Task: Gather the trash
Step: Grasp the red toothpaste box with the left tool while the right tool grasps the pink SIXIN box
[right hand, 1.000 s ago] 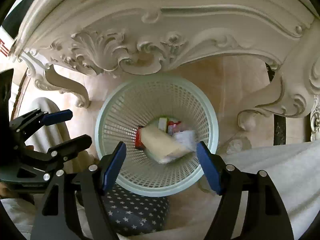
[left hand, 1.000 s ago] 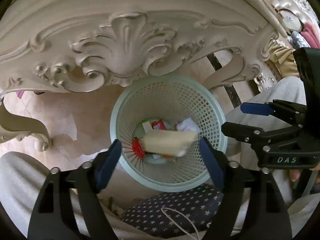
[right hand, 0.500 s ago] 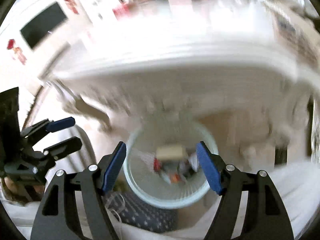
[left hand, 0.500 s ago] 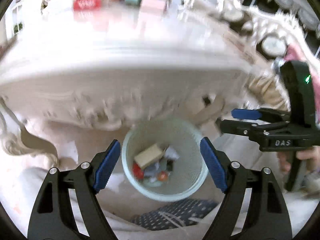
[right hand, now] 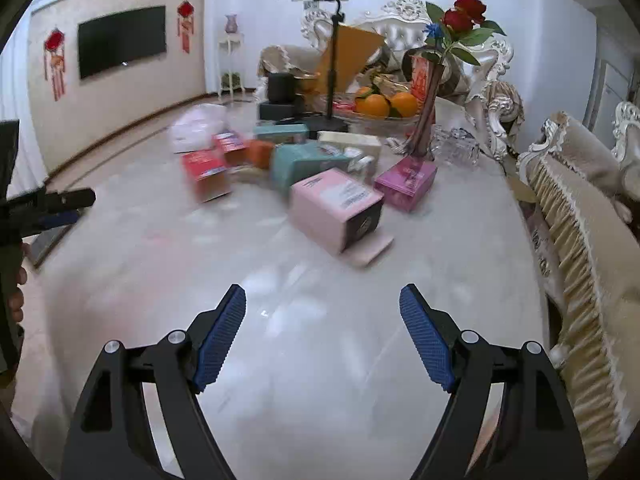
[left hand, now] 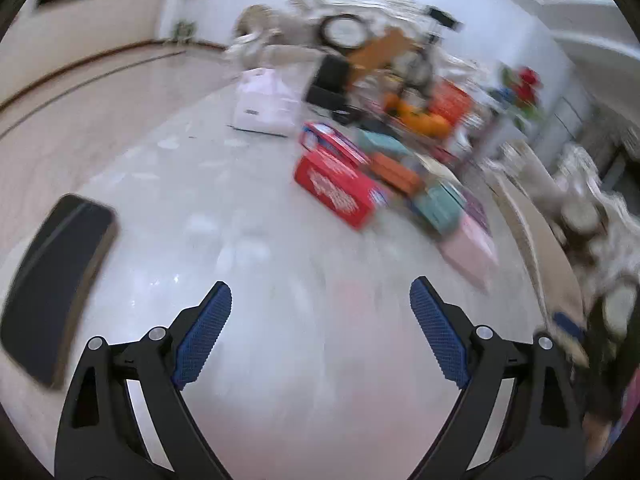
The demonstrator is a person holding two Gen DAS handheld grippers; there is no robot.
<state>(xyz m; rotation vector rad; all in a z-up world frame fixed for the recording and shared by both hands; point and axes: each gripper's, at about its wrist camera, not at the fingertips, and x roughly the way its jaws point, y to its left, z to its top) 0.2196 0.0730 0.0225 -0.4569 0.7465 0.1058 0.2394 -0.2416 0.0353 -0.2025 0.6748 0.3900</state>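
Several small cartons lie on the white marble table (right hand: 320, 360). A pink box (right hand: 334, 208) is nearest my right gripper (right hand: 322, 304), which is open and empty above the table's near part. A purple box (right hand: 406, 178), a teal box (right hand: 300, 164) and a red box (right hand: 206, 174) lie beyond. In the blurred left wrist view, the red box (left hand: 336, 186) and the pink box (left hand: 468, 240) lie ahead to the right of my open, empty left gripper (left hand: 320, 300). The left gripper also shows at the right wrist view's left edge (right hand: 48, 208). The trash basket is out of view.
A dark phone (left hand: 52, 280) lies on the table at the left. A fruit bowl with oranges (right hand: 380, 106), a vase of roses (right hand: 430, 120), a black stand (right hand: 330, 80) and a white bag (right hand: 196, 128) stand at the back. A fringed sofa (right hand: 580, 240) borders the right.
Both grippers have swung up from over the trash basket under the table to face the tabletop. The basket and the dropped yellow carton have left view. Both stay open.
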